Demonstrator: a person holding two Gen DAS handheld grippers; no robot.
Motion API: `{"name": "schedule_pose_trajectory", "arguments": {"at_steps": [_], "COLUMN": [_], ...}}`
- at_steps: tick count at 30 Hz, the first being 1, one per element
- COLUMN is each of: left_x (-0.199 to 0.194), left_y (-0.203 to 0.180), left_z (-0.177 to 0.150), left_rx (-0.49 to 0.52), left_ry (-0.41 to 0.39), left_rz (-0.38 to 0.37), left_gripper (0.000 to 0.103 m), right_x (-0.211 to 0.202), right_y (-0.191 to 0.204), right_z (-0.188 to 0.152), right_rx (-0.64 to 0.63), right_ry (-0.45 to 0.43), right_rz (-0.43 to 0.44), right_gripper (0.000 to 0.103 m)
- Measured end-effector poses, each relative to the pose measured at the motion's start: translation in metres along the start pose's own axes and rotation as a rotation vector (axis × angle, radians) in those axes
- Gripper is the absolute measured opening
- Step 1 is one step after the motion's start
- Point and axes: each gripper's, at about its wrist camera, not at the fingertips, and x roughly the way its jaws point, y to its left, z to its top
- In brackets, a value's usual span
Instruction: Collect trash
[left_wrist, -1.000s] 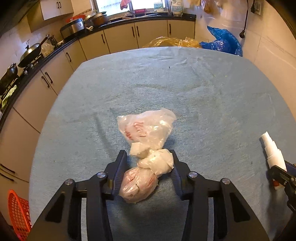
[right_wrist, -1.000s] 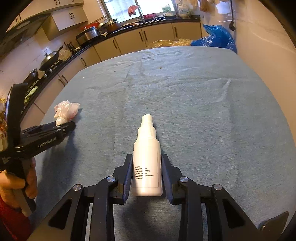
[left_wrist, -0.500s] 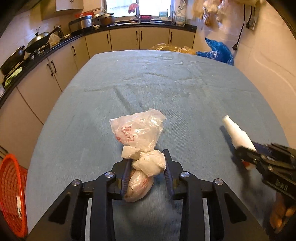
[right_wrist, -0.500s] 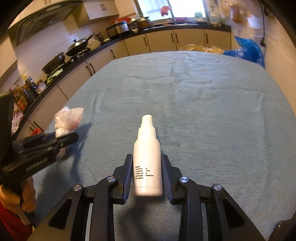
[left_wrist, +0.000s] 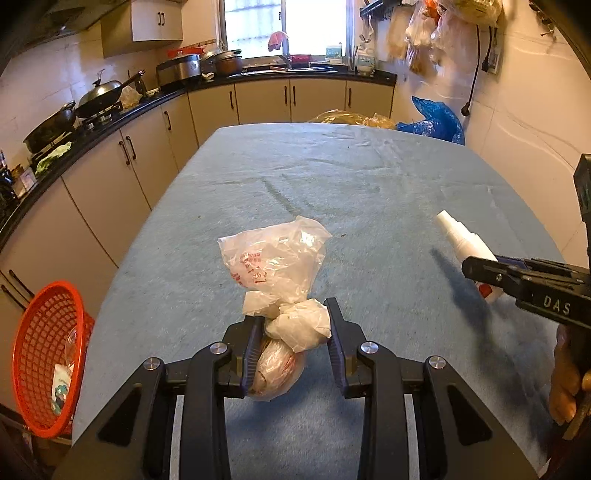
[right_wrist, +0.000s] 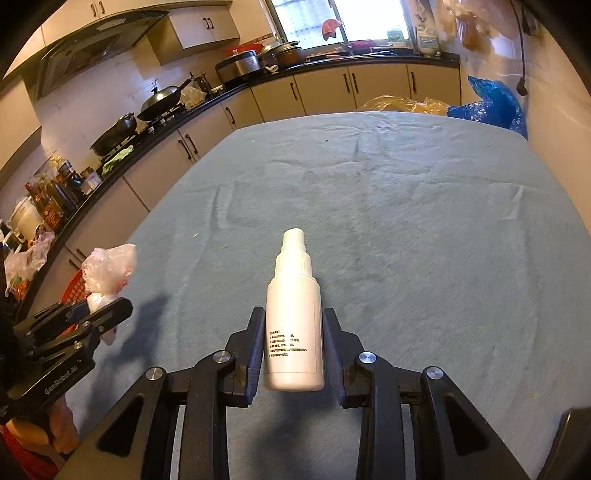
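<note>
My left gripper (left_wrist: 293, 328) is shut on a knotted clear plastic bag (left_wrist: 279, 273) with red print, held above the blue-covered table (left_wrist: 332, 184). The bag's loose top sticks up ahead of the fingers. My right gripper (right_wrist: 293, 332) is shut on a white spray bottle (right_wrist: 295, 321), nozzle pointing away from me, also lifted off the cloth. In the left wrist view the bottle (left_wrist: 463, 243) and right gripper (left_wrist: 487, 271) show at the right edge. In the right wrist view the bag (right_wrist: 105, 269) and left gripper (right_wrist: 107, 308) sit at the left.
A red mesh basket (left_wrist: 44, 354) with a few items inside stands on the floor left of the table. Kitchen counters with pans (left_wrist: 99, 94) run along the left and back. Yellow and blue bags (left_wrist: 436, 122) lie past the table's far edge. A wall stands to the right.
The left gripper tightened on the bag, lifted it and carried it leftward, so the red basket came into view. The right gripper with the bottle shifted a little and rolled slightly.
</note>
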Motion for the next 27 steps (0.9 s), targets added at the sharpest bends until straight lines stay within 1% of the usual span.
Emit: {"name": "schedule_pose_trajectory", "arguments": {"at_steps": [11,27], "left_x": [-0.020,-0.049], "left_y": [0.009,0.031], "left_z": [-0.015,-0.030], "left_rx": [-0.016,-0.066], "left_ry": [-0.029,-0.074], "left_rz": [0.009,0.020], "left_gripper": [0.031,0.031], "right_x": [-0.012,-0.012], "right_y": [0.039,0.087], "right_z": [-0.021,-0.030], "right_rx": [-0.019,-0.090], "right_ry": [0.009,0.029], "right_rz": [0.026,0.061], "right_gripper": [0.033,0.033]}}
